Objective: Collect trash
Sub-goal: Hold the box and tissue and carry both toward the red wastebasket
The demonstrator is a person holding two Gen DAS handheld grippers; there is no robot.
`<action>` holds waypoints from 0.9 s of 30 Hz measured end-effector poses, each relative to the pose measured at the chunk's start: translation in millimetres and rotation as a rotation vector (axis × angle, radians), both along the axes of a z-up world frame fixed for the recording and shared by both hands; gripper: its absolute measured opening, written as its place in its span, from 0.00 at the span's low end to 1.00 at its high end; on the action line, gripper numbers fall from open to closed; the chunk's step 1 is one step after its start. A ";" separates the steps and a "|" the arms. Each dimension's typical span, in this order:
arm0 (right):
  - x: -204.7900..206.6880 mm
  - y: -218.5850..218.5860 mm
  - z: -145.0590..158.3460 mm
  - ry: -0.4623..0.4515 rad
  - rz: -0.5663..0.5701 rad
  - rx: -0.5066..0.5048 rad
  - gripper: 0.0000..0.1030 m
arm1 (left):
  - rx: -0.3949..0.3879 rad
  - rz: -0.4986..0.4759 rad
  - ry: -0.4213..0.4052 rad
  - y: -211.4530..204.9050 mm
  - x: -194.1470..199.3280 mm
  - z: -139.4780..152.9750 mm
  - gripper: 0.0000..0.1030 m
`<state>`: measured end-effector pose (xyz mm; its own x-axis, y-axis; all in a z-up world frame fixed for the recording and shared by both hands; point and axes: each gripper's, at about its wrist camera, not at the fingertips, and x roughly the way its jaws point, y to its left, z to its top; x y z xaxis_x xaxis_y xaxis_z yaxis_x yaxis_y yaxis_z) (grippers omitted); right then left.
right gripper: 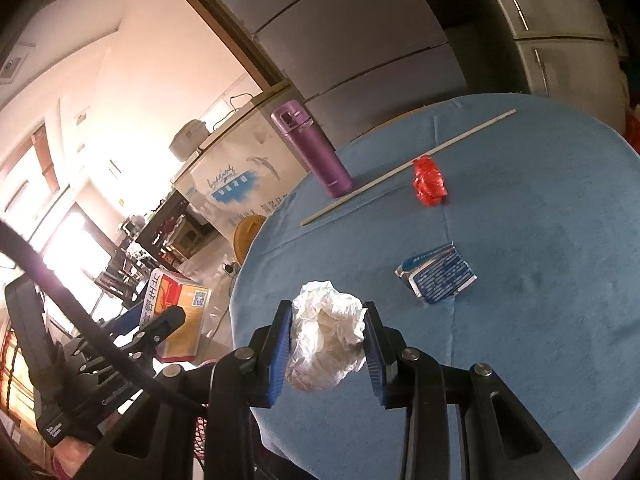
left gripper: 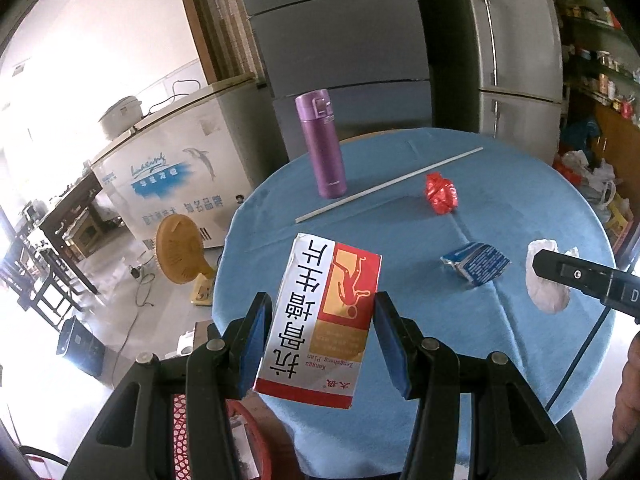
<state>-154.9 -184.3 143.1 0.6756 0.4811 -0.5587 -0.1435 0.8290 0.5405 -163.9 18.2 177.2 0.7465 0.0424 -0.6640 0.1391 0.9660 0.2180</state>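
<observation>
My left gripper [left gripper: 320, 332] is shut on a white and red medicine box [left gripper: 324, 316], held above the near left edge of the round table with a blue cloth [left gripper: 440, 360]. The same box [right gripper: 180, 312] shows at the left of the right wrist view, off the table's edge. My right gripper [right gripper: 326, 344] is shut on a crumpled white tissue [right gripper: 326, 340]; this tissue [left gripper: 546, 280] also appears behind the right gripper's finger in the left wrist view. On the cloth lie a crumpled red wrapper [left gripper: 441, 194] and a blue packet [left gripper: 476, 264].
A purple flask [left gripper: 322, 144] stands upright at the table's far left, beside a long white stick [left gripper: 388, 186]. A red mesh basket [left gripper: 180, 432] sits below the left gripper. Grey fridges [left gripper: 340, 60], a chest freezer [left gripper: 168, 168] and a yellow stool [left gripper: 180, 248] surround the table.
</observation>
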 end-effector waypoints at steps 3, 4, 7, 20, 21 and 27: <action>-1.6 4.6 -1.4 0.000 0.006 -0.006 0.35 | -0.004 0.007 0.005 3.8 -2.2 -3.3 0.52; -1.8 5.9 -1.7 0.000 0.008 -0.009 0.35 | -0.005 0.009 0.006 5.1 -2.8 -4.4 0.52; -2.7 9.6 -3.0 0.001 0.014 -0.007 0.35 | -0.008 0.012 0.010 8.2 -3.8 -7.1 0.52; -3.3 21.9 -16.2 0.033 0.037 0.005 0.35 | 0.005 0.025 0.027 15.1 -6.9 -19.3 0.52; -3.0 22.7 -17.5 0.037 0.039 0.005 0.35 | 0.006 0.026 0.028 15.6 -6.6 -19.7 0.52; -1.6 23.2 -19.5 0.042 0.040 0.008 0.35 | 0.005 0.036 0.043 18.4 -5.6 -24.7 0.52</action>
